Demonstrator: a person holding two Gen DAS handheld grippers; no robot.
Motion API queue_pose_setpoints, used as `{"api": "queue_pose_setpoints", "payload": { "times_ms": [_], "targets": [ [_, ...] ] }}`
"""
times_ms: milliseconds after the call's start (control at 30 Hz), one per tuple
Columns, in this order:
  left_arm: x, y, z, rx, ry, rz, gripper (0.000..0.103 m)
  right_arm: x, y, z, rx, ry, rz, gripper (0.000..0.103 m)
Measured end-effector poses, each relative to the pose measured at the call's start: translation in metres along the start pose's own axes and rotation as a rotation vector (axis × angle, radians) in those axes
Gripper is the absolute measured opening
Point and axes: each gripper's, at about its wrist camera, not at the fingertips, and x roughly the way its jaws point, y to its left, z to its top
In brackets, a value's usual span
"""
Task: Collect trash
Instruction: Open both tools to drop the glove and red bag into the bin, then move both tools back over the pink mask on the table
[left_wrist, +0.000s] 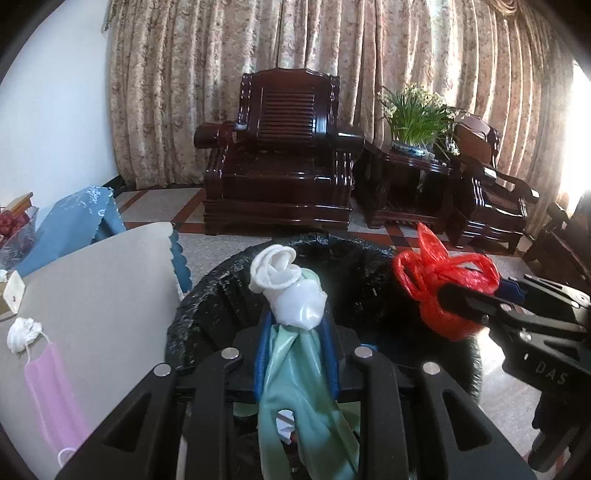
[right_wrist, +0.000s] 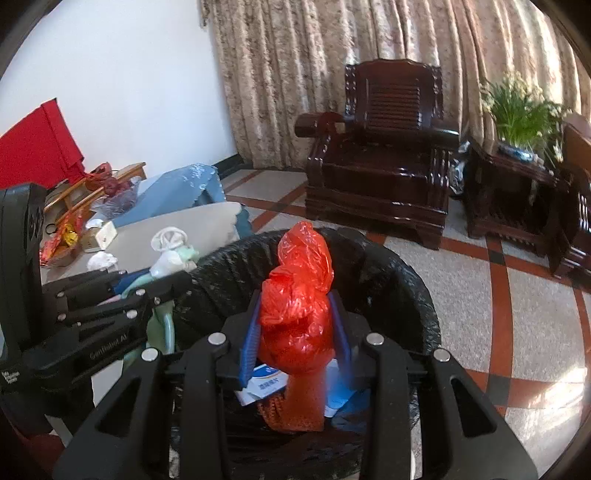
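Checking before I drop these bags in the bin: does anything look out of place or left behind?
Yes: a pink face mask hangs over the table edge beside a crumpled white tissue, uncollected. The green bag and red bag look securely held.

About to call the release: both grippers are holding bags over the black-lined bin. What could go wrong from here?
1. The green-and-white bag in the left gripper hangs near the bin's table-side rim; released here, it might catch the edge.
2. The red bag in the right gripper could cling to the pads.
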Motion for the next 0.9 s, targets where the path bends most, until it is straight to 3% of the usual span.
{"api": "queue_pose_setpoints", "payload": {
  "times_ms": [100, 200, 233, 267, 400, 433, 533, 667, 900],
  "targets": [
    [0.015, -0.001, 0.002, -0.002, 0.020, -0.011, 0.026, 0.012, -0.009, -0.006, 0.007, 0.018, -0.012, 0.035],
    [0.021, -0.001, 0.002, -0.005, 0.027, -0.018, 0.039, 0.017, -0.016, -0.011, 0.018, 0.034, -0.040, 0.040],
    [0.021, 0.000, 0.002, -0.008, 0.024, -0.020, 0.048, 0.017, -0.018, -0.012, 0.023, 0.036, -0.047, 0.047],
    [0.020, 0.000, 0.003, -0.012, 0.020, -0.024, 0.054, 0.017, -0.019, -0.013, 0.026, 0.034, -0.055, 0.060],
    [0.007, 0.008, 0.008, -0.031, -0.007, -0.025, 0.067, 0.007, -0.021, -0.015, 0.033, 0.011, -0.079, 0.083],
    [0.002, 0.012, 0.012, -0.043, -0.013, -0.026, 0.071, 0.003, -0.020, -0.014, 0.033, 0.001, -0.088, 0.093],
    [-0.015, 0.022, 0.016, -0.070, -0.039, -0.009, 0.083, -0.008, -0.016, -0.010, 0.040, -0.022, -0.071, 0.097],
    [-0.048, 0.042, 0.016, -0.084, -0.085, 0.039, 0.092, -0.025, -0.001, -0.002, 0.041, -0.060, -0.030, 0.098],
    [-0.106, 0.085, -0.002, -0.129, -0.121, 0.163, 0.096, -0.039, 0.049, 0.019, 0.004, -0.111, 0.068, 0.098]
  ]
}}
